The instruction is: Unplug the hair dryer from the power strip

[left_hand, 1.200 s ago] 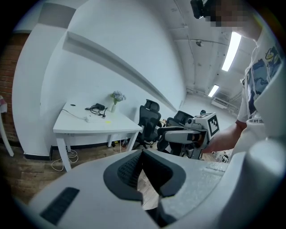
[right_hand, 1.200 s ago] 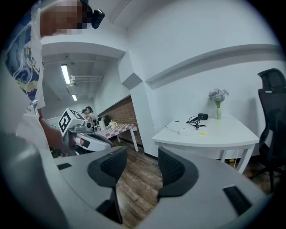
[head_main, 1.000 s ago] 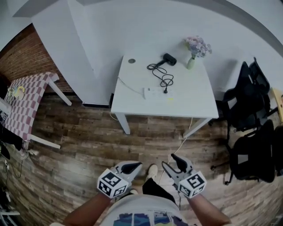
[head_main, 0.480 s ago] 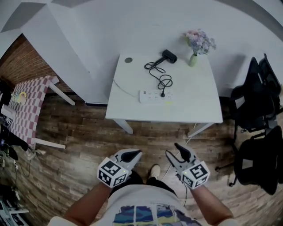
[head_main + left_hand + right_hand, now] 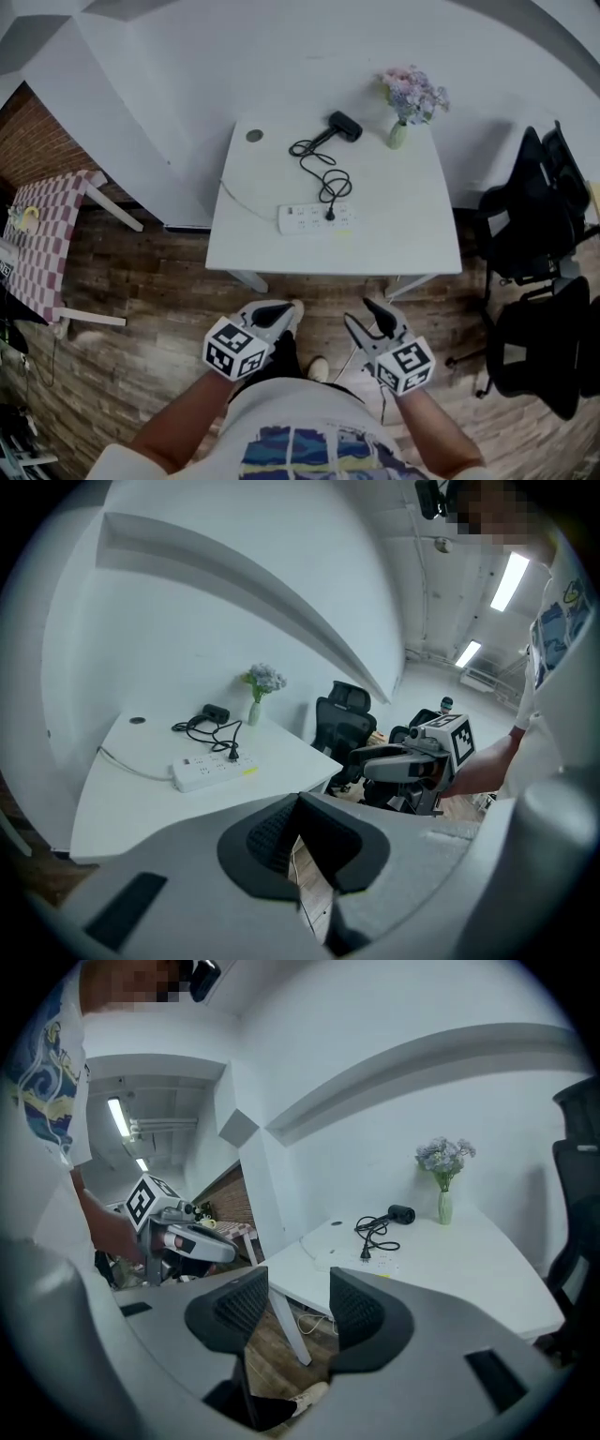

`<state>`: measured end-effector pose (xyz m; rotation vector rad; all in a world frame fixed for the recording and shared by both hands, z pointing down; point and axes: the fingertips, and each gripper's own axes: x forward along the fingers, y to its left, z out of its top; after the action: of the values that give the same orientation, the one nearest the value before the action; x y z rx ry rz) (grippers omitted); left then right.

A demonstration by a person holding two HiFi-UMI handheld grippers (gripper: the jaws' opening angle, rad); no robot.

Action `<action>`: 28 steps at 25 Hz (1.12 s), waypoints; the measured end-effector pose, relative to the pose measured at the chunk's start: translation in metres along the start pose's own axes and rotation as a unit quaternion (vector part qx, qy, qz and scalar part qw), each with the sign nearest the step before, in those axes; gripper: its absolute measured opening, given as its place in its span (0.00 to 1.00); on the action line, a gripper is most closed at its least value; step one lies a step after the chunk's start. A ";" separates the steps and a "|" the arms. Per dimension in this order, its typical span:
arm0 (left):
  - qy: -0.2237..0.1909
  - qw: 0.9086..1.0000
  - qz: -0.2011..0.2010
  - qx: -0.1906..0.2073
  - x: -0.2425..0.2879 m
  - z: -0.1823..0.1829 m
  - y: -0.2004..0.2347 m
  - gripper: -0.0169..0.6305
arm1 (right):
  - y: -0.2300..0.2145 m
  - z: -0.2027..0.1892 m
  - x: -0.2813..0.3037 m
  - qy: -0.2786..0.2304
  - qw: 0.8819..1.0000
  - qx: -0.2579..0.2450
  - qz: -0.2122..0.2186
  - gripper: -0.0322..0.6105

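A black hair dryer lies at the back of the white table. Its black cord coils forward to a plug seated in the white power strip. Both grippers hover over the wood floor in front of the table, well short of it. My left gripper has its jaws shut on nothing; in the left gripper view the pads meet. My right gripper is open and empty, with a clear gap in the right gripper view. Dryer and strip show far ahead.
A vase of flowers stands at the table's back right. Black office chairs crowd the right side. A checkered table stands at the left. A white cable runs from the strip off the table's left edge.
The person has stepped toward the table, which now sits closer and lower in the head view. Both grippers kept their places and jaw states.
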<state>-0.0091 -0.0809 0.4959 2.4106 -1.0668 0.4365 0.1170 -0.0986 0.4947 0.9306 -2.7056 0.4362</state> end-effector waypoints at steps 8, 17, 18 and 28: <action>0.015 1.000 -0.021 0.015 0.044 0.027 0.069 0.03 | -0.038 0.018 0.050 0.025 0.999 -0.007 -0.030 0.35; 0.045 0.998 -0.033 0.024 0.085 0.040 0.144 0.03 | -0.076 0.028 0.120 0.054 0.997 0.005 -0.052 0.35; 0.049 0.998 -0.036 0.025 0.090 0.039 0.151 0.03 | -0.080 0.029 0.127 0.055 0.997 0.003 -0.054 0.35; 0.082 0.994 -0.065 0.038 0.128 0.033 0.196 0.03 | -0.111 0.018 0.179 0.097 0.992 0.013 -0.079 0.35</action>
<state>-0.0705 -0.2920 0.5823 2.4446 -0.8307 0.6277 0.0471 -0.2875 0.5584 1.0427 -2.4379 0.5030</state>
